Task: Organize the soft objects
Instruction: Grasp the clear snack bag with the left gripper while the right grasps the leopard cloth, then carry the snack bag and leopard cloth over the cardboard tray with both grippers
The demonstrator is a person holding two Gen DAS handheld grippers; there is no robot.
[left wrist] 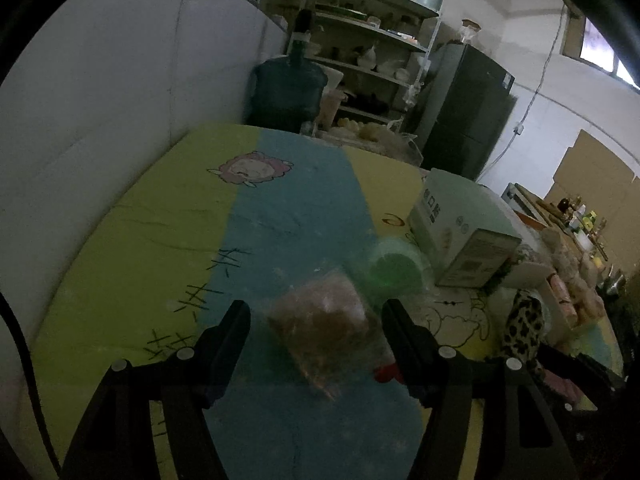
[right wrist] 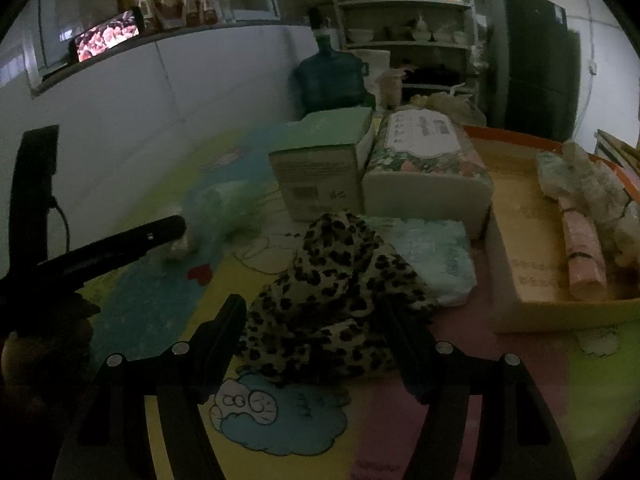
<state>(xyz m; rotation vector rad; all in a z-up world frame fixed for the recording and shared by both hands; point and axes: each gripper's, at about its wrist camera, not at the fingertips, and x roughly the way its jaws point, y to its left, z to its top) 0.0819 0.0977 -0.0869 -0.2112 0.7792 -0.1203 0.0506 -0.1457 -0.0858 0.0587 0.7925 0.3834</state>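
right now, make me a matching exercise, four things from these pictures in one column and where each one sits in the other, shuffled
Things:
1. leopard cloth
2. brown bag
3. pink roll
4. phone

Places:
A. on the wall ledge
B. inside the cardboard box
C. between the fingers of the open left claw
D. between the fingers of the open right claw

Pairs: 1-D, 2-C, 3-B, 4-A
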